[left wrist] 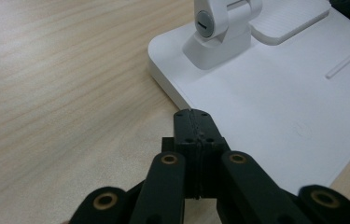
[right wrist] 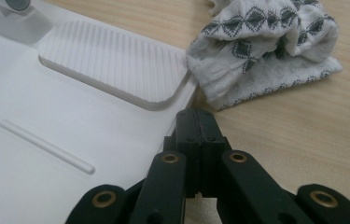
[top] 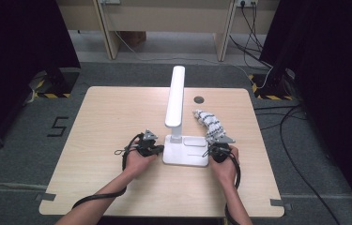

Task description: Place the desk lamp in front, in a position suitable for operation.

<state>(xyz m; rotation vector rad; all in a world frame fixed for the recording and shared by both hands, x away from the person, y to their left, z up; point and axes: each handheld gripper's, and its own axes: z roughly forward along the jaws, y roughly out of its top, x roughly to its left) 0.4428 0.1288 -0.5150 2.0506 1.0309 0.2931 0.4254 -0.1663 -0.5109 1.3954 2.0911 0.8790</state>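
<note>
A white desk lamp [top: 175, 101] stands mid-table on a flat white base [top: 186, 157], its long head stretching away from me. My left gripper [top: 160, 149] rests at the base's left edge, jaws shut and empty; in the left gripper view its tip [left wrist: 194, 116] meets the base's rim [left wrist: 163, 81] near the hinge post [left wrist: 219, 32]. My right gripper [top: 210, 151] sits at the base's right edge, shut on nothing; in the right gripper view its tip [right wrist: 196, 116] lies beside the ribbed pad [right wrist: 116, 63]. A white patterned cloth [top: 210, 124] [right wrist: 266, 46] lies crumpled just beyond it.
The pale wooden table [top: 108, 122] has a round cable hole [top: 198, 99] behind the lamp. Grey carpet surrounds it, with cables on the floor at right [top: 277, 89] and a desk frame [top: 164, 28] at the back.
</note>
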